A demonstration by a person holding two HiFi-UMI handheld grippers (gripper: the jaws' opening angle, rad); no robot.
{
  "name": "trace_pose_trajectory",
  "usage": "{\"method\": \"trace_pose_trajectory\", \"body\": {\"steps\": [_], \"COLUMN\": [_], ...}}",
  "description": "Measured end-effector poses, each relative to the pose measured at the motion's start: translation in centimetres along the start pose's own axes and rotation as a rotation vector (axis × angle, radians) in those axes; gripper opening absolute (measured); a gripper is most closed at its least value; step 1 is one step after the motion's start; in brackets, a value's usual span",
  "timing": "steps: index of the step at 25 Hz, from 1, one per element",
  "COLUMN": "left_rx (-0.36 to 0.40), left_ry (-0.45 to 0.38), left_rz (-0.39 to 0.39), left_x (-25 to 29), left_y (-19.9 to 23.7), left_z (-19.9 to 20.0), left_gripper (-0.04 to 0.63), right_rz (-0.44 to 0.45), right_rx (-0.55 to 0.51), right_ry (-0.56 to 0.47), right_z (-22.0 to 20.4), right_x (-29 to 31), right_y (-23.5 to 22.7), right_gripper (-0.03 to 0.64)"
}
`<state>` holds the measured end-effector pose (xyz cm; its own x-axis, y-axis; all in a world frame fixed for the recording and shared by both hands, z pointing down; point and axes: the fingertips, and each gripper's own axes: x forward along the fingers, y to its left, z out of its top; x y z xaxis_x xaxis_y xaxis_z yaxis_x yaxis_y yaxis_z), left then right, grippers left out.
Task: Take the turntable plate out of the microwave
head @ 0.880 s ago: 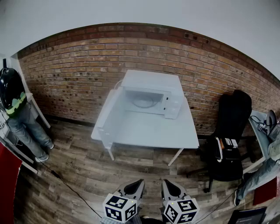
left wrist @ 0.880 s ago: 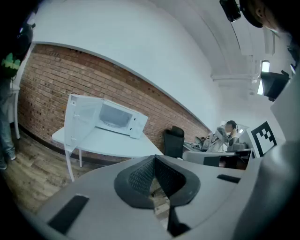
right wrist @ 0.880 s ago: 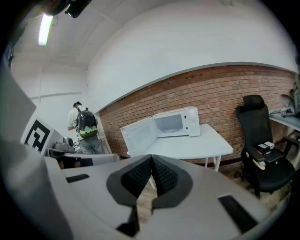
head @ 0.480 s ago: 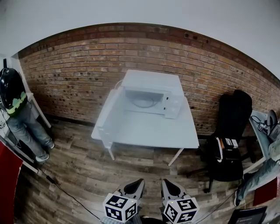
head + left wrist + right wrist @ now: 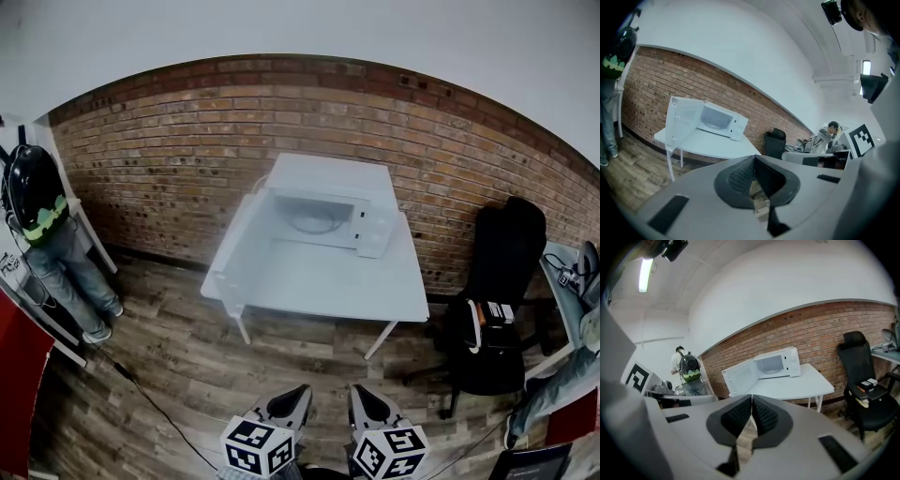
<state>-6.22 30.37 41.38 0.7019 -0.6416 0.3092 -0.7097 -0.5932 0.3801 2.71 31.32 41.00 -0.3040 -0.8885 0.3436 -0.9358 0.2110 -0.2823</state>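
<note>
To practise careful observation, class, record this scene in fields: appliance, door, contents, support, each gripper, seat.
Appliance: white box-shaped microwave, at the table's far edge
Door: white hinged door, swung open leftward
Contents: round glass-like turntable plate, lying inside the cavity
Support: white rectangular table against a red brick wall
Left gripper: jaws shut, empty, well short of the table
Right gripper: jaws shut, empty, beside the left one
Seat: black office chair, right of the table
</note>
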Motion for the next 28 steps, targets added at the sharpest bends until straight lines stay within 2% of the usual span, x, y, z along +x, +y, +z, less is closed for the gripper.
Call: {"method": "trace_pose_trajectory", "body": {"steps": [12,20,28], "left_rx": [0.002,-0.013,-0.004], "left_ry": [-0.023,-0.012,-0.012], "left_rz": [0.052,0.051,0.049], "left_x": [-0.3,0.9,4.7], "left_y": [-2.0,-2.7,0.2], "left_z": [-0.9,-2.0,-0.2], "left_gripper": [0.009,0.009,0.009], "right_rz": [0.045,0.050,0.030], "right_rx": [0.005,-0.011,0.005], "right_ry": [0.009,0.017,0.020], "right_z": [-0.6,-1.4,-0.3], "right_x": [-1.8,-2.3,1.8], "right_y": [-1.9,-2.9,-4.6], "right_gripper": [0.018,0.018,0.018]}}
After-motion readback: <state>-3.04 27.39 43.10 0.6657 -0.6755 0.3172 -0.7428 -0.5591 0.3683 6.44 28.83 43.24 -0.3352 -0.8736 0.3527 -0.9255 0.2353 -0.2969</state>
